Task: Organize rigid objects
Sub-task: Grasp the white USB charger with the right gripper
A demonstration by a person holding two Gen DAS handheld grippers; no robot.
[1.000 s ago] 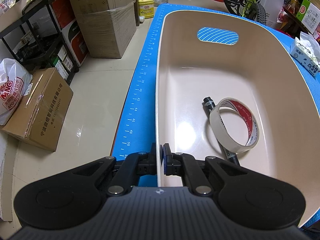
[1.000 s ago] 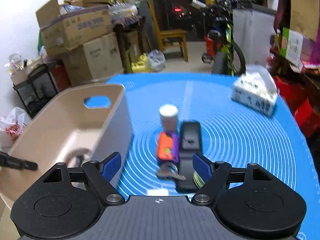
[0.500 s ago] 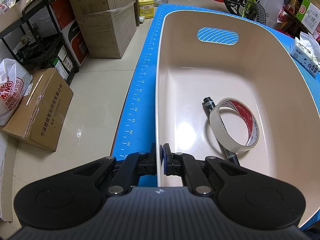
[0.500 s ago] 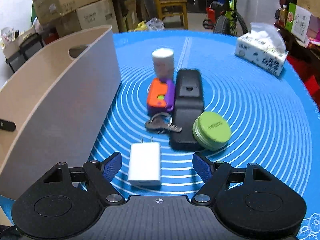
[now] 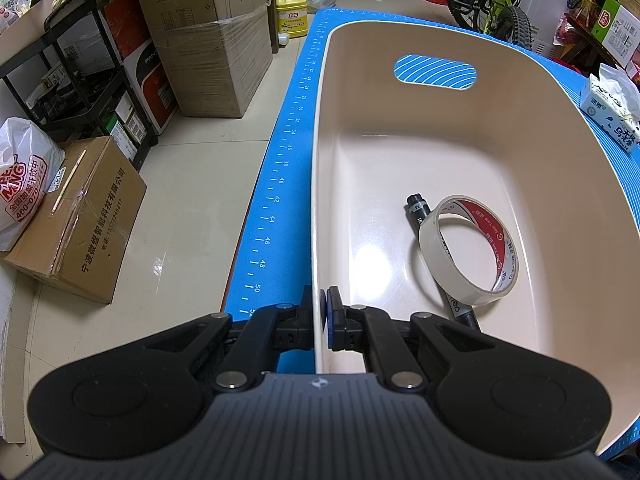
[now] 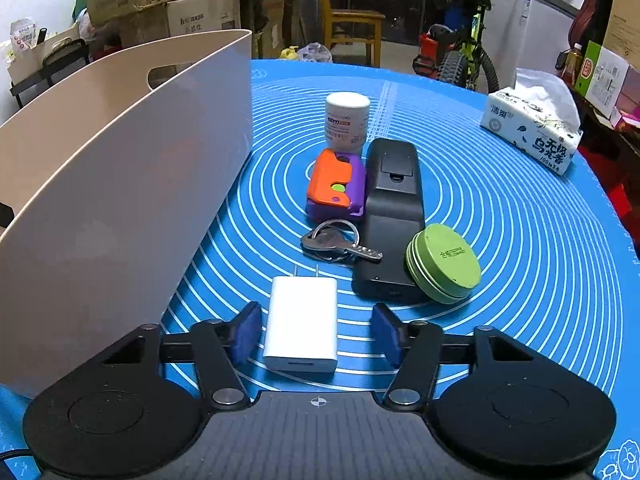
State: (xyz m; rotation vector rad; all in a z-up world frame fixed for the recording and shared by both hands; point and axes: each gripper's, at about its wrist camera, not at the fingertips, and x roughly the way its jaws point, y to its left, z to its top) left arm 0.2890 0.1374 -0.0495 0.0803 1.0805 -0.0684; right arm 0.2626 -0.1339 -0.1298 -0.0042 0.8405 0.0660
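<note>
My left gripper [image 5: 323,304] is shut on the near rim of the beige bin [image 5: 320,184]. Inside the bin lie a roll of tape [image 5: 468,250] and a black marker [image 5: 418,210] partly under it. My right gripper [image 6: 316,334] is open, its blue pads on either side of a white charger plug [image 6: 302,322] on the blue mat [image 6: 520,240]. Beyond lie keys [image 6: 336,242], an orange and purple toy [image 6: 336,186], a black remote [image 6: 394,208], a green tin [image 6: 442,264] and a white bottle [image 6: 346,122]. The bin wall [image 6: 120,208] stands to the left.
A tissue pack [image 6: 532,136] sits at the mat's far right, also in the left wrist view [image 5: 612,116]. Cardboard boxes [image 5: 80,220] and a black shelf [image 5: 60,92] stand on the floor left of the table. A bicycle [image 6: 460,60] and chair [image 6: 352,28] stand behind.
My right gripper has dropped down and forward to the mat, so the white charger now lies between its open pads. The left gripper has stayed clamped on the bin rim.
</note>
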